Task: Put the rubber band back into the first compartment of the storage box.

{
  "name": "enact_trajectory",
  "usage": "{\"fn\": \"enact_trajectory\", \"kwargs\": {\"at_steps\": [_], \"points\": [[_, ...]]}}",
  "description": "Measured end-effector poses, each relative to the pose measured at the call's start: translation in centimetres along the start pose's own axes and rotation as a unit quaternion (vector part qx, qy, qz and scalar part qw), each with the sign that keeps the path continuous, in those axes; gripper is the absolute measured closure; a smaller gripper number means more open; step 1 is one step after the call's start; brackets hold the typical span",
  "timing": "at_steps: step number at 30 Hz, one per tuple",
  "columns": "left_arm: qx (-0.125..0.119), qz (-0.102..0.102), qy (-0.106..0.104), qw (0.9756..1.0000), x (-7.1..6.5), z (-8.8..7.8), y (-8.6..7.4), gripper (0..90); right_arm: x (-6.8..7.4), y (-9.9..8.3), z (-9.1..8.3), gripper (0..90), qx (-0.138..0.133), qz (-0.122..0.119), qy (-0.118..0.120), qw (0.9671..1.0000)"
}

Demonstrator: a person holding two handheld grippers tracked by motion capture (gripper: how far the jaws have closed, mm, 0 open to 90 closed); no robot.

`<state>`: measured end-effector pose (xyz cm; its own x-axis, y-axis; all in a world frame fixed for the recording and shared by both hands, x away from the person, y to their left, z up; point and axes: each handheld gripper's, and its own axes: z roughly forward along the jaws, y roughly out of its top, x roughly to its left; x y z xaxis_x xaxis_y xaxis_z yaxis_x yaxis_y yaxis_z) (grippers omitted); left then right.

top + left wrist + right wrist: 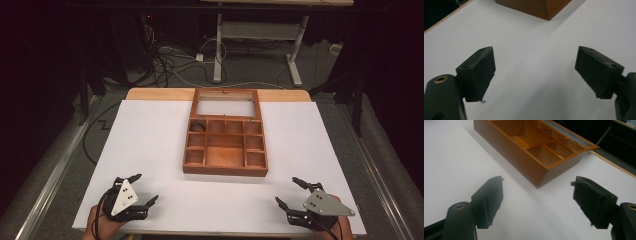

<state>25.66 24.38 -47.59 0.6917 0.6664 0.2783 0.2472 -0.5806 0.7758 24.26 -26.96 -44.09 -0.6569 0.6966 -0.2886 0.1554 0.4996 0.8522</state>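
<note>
Both grippers, left (141,191) and right (295,191), rest fingers released on the white surface (150,145), well short of the compartmented wooden box (225,145).

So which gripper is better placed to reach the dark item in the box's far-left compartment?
Probably left: the left gripper, open, sits on the same side as the dark item in the wooden box.

I can read no text, label, brand or number anywhere here. The wooden compartment box (225,140), its glass-paned lid (226,106), the white table sheet (150,150) and my grey three-cornered plates all look unmarked, though fine print might be lost in the dim high view.
</note>
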Motion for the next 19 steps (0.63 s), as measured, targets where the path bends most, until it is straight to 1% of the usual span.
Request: {"fn": "enact_trajectory", "kwargs": {"at_steps": [10,19], "points": [[-0.001,-0.005,0.001,1.0000,0.03,0.11,0.23,16.2,-0.22,-0.19,-0.11,24.8,0.000,0.001,-0.004,1.0000],[0.000,-0.007,0.002,1.0000,0.10,0.30,0.50,16.2,-0.33,-0.28,0.02,24.8,0.003,0.009,-0.003,0.9999]]}}
